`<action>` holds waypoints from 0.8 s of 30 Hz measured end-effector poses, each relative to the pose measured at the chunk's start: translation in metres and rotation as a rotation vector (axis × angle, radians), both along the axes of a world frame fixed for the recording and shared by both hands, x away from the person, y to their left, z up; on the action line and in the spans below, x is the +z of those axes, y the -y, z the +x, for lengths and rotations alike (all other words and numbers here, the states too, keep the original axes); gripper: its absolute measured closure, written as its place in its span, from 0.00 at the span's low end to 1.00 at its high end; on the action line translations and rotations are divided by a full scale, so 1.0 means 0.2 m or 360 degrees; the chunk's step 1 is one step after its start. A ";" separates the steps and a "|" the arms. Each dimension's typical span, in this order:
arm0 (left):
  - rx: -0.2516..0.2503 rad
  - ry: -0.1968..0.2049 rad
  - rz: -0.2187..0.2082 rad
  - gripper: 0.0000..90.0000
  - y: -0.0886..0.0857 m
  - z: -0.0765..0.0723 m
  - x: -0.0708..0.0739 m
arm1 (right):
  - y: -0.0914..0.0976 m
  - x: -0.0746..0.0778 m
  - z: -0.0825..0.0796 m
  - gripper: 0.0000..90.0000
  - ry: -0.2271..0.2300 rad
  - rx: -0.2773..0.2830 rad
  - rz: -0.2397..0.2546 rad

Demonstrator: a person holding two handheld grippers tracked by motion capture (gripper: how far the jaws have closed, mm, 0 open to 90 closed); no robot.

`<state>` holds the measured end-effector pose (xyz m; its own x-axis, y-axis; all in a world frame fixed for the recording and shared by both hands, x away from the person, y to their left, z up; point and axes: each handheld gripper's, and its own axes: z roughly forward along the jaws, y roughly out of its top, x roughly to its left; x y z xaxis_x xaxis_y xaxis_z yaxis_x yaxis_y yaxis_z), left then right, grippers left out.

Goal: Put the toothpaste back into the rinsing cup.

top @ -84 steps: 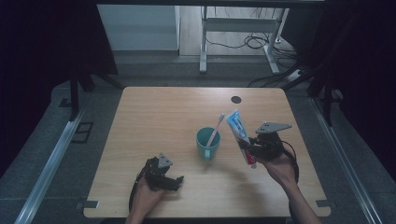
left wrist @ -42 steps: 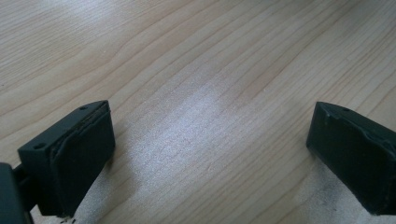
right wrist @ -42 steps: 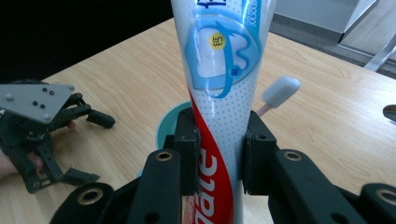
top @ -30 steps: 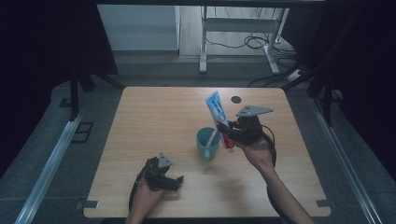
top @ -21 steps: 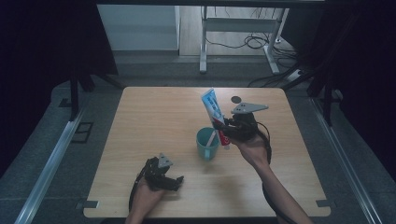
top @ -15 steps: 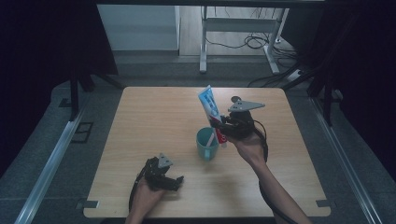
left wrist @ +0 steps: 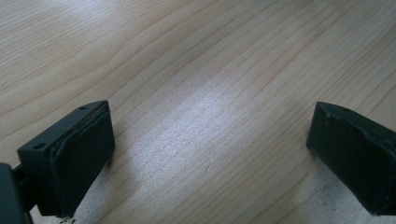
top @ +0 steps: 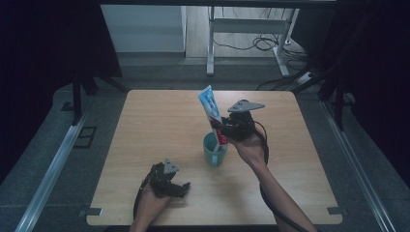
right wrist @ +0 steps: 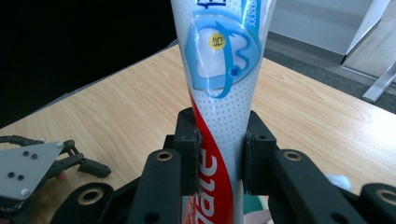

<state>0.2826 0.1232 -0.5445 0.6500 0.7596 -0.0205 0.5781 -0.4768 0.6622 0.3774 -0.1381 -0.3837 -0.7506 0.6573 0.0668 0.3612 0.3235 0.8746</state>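
1. Right gripper (right wrist: 219, 158): the two black fingers (right wrist: 186, 154) are clamped on the toothpaste tube (right wrist: 222, 93), one pad pressing each flat side. The grip sits on the lower, narrower part of the tube, where the red band and lettering run.
2. Tube attitude: in the right gripper view the tube rises between the fingers and widens toward its flat crimped end at the top. In the high view the toothpaste tube (top: 211, 112) stands nearly upright, tilted slightly to the left, with its cap end pointing down.
3. Tube position: the lower end of the tube is at the mouth of the teal cup (top: 212, 150). Whether it touches the rim or the inside cannot be told from the pictures.
4. Cup position: the teal cup stands upright near the middle of the wooden worktop (top: 159, 121), just left of the right gripper (top: 227, 131).
5. Left gripper (left wrist: 210, 154): the fingers (left wrist: 79, 149) stand wide apart with nothing between them, low over bare worktop.
6. In the high view the left gripper (top: 169, 182) lies near the front edge of the worktop, well apart from the cup and tube.
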 end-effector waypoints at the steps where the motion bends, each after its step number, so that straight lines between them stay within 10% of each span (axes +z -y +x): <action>1: 0.0000 -0.0002 0.0001 0.01 0.00 0.00 0.00 | 0.00 0.00 0.00 0.80 -0.0001 0.0000 0.0000; 24: 0.0000 -0.0001 0.0001 0.01 0.00 0.00 0.00 | -0.07 -0.14 0.03 0.80 -0.0009 0.0012 -0.0028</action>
<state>0.2824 0.1231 -0.5445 0.6502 0.7595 -0.0205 0.5785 -0.4773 0.6615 0.3826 -0.1235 -0.4127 -0.7553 0.6527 0.0595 0.3636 0.3418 0.8666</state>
